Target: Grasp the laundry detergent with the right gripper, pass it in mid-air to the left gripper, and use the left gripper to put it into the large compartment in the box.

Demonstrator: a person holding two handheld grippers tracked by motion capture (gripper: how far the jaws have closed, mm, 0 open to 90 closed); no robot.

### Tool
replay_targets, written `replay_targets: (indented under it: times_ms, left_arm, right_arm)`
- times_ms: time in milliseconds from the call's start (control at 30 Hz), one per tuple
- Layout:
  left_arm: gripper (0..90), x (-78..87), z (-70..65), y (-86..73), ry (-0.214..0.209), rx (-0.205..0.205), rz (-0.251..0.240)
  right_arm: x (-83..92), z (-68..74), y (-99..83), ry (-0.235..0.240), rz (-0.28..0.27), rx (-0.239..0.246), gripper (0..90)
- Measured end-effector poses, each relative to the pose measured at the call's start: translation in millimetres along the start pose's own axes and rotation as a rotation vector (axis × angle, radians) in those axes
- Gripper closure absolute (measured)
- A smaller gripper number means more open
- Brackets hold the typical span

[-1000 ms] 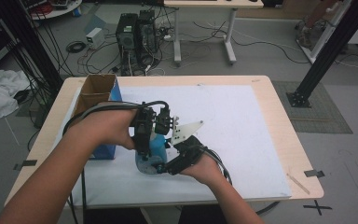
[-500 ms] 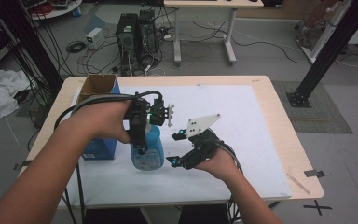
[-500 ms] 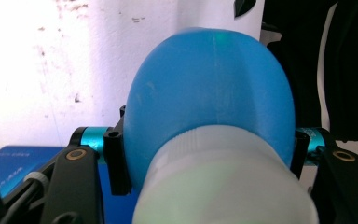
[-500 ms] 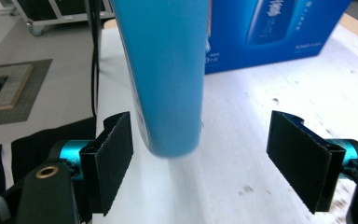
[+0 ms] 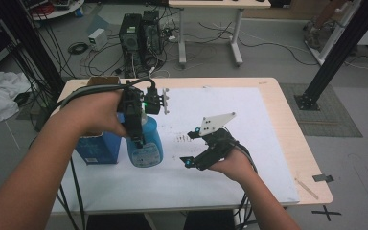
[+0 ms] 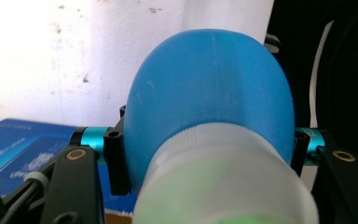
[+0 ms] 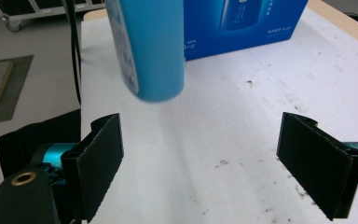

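the left tool (image 5: 139, 125) clamps the blue bottle (image 5: 146, 146) aloft beside the blue box (image 5: 96, 148) on the table (image 5: 273, 96); the right tool (image 5: 196, 153), empty, jaws just widened, waits nearby.

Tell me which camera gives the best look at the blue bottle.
The high view: it shows the blue bottle whole, hanging from the left gripper. The left gripper view looks down on its shoulder and white cap between the jaws. The right gripper view shows its lower end above the white sheet.

Wooden table (image 5: 292, 120) under a speckled white sheet (image 5: 249, 143), blue box (image 5: 98, 148) apparently resting there.
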State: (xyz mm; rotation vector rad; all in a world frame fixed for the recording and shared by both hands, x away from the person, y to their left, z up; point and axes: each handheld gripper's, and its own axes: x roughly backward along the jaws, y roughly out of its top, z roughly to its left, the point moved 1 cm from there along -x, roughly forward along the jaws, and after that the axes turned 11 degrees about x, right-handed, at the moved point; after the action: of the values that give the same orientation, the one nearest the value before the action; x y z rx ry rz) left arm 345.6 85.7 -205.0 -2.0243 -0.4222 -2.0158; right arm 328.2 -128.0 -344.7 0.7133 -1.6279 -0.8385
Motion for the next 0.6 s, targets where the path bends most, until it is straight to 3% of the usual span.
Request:
replay_targets:
  times_ms: [300,367,433,500,533,600]
  left_arm:
    - [38.1,20.7,16.1,-8.2,0.017,0.116,-0.006]
    - [38.1,22.6,18.0,-9.0,0.020,0.122,-0.010]
    - [38.1,27.2,22.8,-11.6,0.017,0.154,-0.016]
    - [38.1,27.2,22.8,-11.6,0.017,0.154,-0.016]
    - [38.1,38.5,30.6,-18.0,0.022,0.198,-0.037]
    - [38.0,44.5,32.9,-20.6,0.034,0.215,-0.037]
  right_arm:
    - [-0.3,-2.4,-2.7,-0.001,0.024,-0.002,13.6]
    - [-0.2,-2.5,-2.8,-0.002,0.025,-0.003,13.6]
    - [0.1,-2.7,-3.2,-0.004,0.026,-0.006,13.6]
    - [0.3,-2.8,-3.3,-0.007,0.027,-0.006,13.6]
    - [1.2,-3.0,-4.4,-0.005,0.027,-0.009,13.6]
    - [1.2,-3.1,-5.4,-0.007,0.031,-0.012,13.6]
